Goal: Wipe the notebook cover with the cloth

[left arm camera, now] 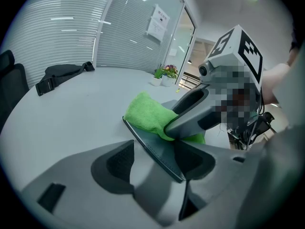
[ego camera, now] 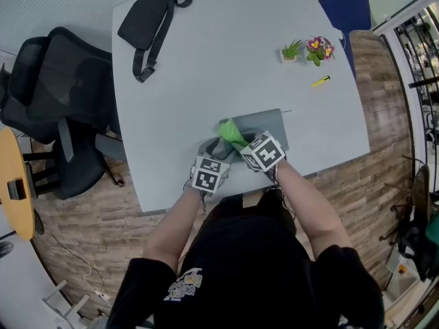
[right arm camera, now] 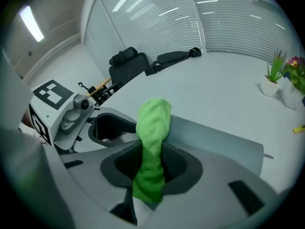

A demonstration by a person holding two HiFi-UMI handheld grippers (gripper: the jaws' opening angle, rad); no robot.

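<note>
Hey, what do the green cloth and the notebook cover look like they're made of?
Green cloth: likely microfibre, matte. Its surface shows a fine fuzzy nap and it bunches into soft folds.
Notebook cover: probably faux leather or a similar plastic, dark grey and smooth with a slight sheen. A line follows the edge like a seam. Real leather cannot be ruled out.

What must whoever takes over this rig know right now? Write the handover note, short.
Left gripper: jaws apart, straddling the near corner of the notebook, not clamped on it.
Right gripper: shut on the cloth, whose free end lies on the notebook's cover.
The notebook lies at the near edge of the table.
Done: cloth gripped and on the cover. How much is wiped cannot be told.
Left: probably steady the notebook and sweep the cloth across the cover.
</note>
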